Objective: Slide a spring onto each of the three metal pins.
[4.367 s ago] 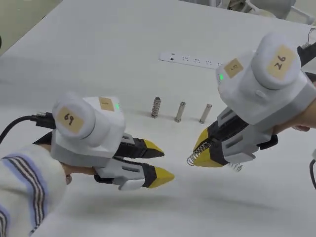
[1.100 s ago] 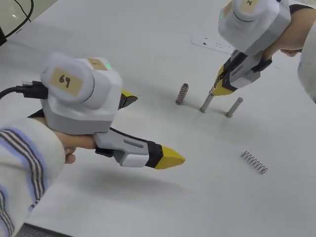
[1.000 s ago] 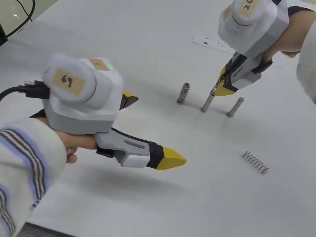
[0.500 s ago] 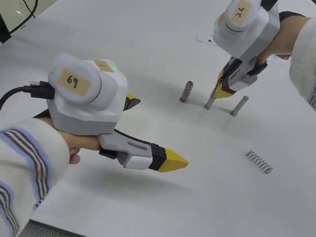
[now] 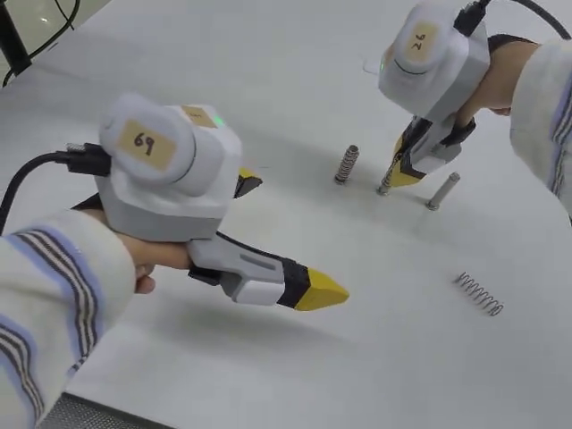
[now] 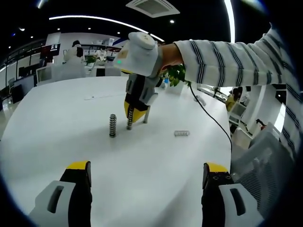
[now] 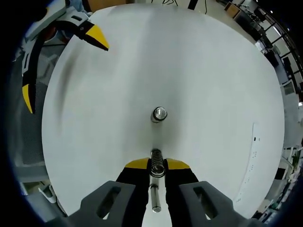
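Steel spring (image 7: 156, 166) is pinched in my right tool (image 5: 404, 170), sitting atop the middle pin (image 5: 384, 187) (left tool (image 6: 147, 166) gapes, idle). Next I'd line it dead straight, slide it down, let go. Last spring (image 5: 478, 293) waits on the counter (image 5: 268, 89).

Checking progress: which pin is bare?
The rightmost pin in the head view. The left pin wears a spring; the right gripper holds one over the middle pin.

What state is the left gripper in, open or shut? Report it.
Open. The left gripper has its yellow tips wide apart in its own view, holding nothing.
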A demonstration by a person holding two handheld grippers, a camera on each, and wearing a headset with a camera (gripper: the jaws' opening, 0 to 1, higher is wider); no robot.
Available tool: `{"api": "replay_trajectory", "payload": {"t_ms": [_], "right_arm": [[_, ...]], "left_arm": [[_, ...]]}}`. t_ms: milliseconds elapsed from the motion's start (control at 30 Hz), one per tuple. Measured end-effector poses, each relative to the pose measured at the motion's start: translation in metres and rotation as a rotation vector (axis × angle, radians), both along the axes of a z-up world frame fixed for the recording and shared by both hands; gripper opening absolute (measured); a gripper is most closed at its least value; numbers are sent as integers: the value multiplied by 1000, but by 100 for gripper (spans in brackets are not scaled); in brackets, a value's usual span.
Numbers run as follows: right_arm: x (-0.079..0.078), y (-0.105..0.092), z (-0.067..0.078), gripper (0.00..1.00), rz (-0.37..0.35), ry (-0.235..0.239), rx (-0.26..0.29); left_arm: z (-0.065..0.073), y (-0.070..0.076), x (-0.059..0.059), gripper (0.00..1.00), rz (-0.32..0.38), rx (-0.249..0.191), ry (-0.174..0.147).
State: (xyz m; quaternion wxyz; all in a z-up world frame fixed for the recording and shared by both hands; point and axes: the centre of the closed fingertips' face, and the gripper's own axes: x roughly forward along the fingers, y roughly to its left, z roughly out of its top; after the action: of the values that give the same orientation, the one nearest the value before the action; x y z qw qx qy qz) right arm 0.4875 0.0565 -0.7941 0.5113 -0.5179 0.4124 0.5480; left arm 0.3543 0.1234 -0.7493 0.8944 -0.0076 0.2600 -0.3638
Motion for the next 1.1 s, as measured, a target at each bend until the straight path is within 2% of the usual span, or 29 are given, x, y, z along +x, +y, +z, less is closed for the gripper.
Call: {"api": "replay_trajectory", "payload": {"t_ms": [100,300,467,667,767,967,1100], "right_arm": [[-2,-1,-1,9,21,-8,-17],[-1,-2,-6,9,10,-20,-34],[-3,-4,-9,9,-6,-12,-43],[-5,-5,-9,10,-15,-8,-42],[-3,-8,-9,17,-6,-23,-50],[-7,-11,-5,22,-17,-31,-38],[-7,-8,2,34,-20,-60,-12]], "left_arm": [[1,0,1,96,3,5,-10],[4,-3,0,96,-8,-4,-17],[3,-4,-1,96,-19,-1,-15],[9,-4,1,95,-17,-3,-28],[10,-5,1,95,-22,0,-30],[11,-4,0,96,-32,13,-34],[14,-5,0,95,-40,19,-35]]}}
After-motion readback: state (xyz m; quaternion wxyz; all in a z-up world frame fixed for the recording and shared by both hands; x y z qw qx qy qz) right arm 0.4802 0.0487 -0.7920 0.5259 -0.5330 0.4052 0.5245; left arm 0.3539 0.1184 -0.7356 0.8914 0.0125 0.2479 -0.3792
